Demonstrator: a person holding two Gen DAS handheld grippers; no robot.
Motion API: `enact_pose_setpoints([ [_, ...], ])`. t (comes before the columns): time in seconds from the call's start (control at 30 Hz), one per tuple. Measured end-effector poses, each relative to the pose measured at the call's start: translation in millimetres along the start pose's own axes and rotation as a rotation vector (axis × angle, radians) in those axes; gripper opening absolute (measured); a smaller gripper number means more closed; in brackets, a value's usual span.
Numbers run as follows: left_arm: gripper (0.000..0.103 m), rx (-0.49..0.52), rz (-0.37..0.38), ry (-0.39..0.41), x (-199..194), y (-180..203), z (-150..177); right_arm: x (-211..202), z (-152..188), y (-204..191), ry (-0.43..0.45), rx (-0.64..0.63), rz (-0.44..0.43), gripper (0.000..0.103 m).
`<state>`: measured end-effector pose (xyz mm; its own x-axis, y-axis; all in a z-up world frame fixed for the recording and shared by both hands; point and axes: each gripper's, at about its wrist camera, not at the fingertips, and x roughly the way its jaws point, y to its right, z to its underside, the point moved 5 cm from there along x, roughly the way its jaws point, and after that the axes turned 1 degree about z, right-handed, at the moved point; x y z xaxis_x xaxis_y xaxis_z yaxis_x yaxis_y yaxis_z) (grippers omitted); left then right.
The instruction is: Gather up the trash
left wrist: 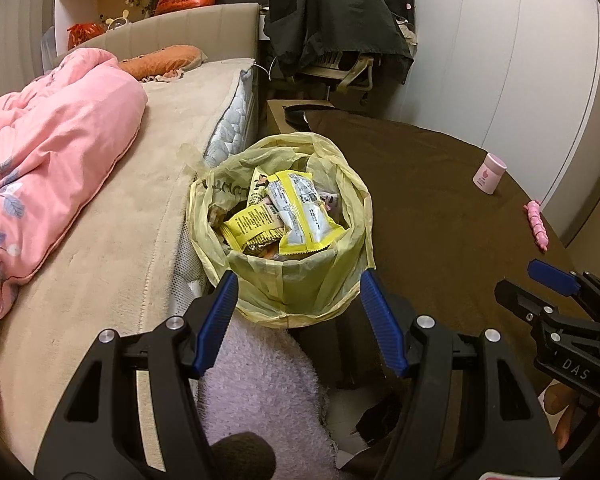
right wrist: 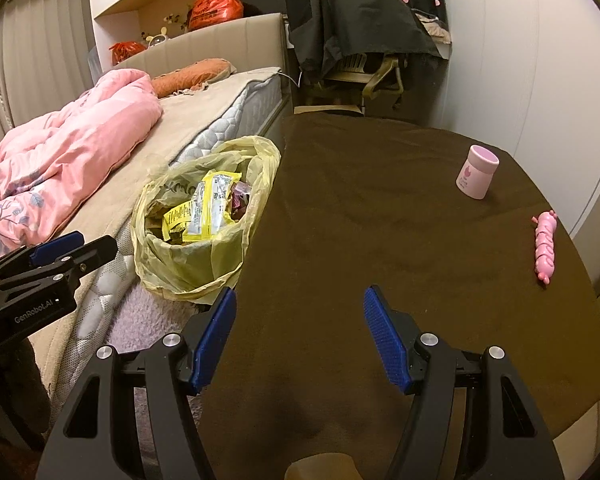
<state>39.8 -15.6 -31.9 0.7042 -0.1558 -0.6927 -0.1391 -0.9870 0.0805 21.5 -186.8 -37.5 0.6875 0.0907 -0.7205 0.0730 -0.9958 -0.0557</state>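
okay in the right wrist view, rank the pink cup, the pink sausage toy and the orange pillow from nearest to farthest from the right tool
From the right tool:
1. Pink sausage toy, lying at the table's right edge.
2. Pink cup, upright, farther back on the right of the table.
3. Orange pillow, far left, at the head of the bed.

Yellow bin liner (left wrist: 300, 280), pink floral quilt (left wrist: 52, 140)

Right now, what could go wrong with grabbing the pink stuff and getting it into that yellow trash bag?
1. The trash bag looks full, with wrappers heaped near its rim, so more trash may slide out.
2. The pink cup stands upright near the table edge; a bump from the open right hand-held gripper could tip it off.
3. The pink sausage-shaped wrapper lies beside the edge and could get pushed over.
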Motion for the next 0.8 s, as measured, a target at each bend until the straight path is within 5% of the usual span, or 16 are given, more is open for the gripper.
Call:
enact_pose_setpoints([
  [0.8,0.06,0.006,-0.009,-0.003,-0.4,0.2,1.7,-1.0,-0.3,0.3,0.006,0.003,0.0,0.062],
])
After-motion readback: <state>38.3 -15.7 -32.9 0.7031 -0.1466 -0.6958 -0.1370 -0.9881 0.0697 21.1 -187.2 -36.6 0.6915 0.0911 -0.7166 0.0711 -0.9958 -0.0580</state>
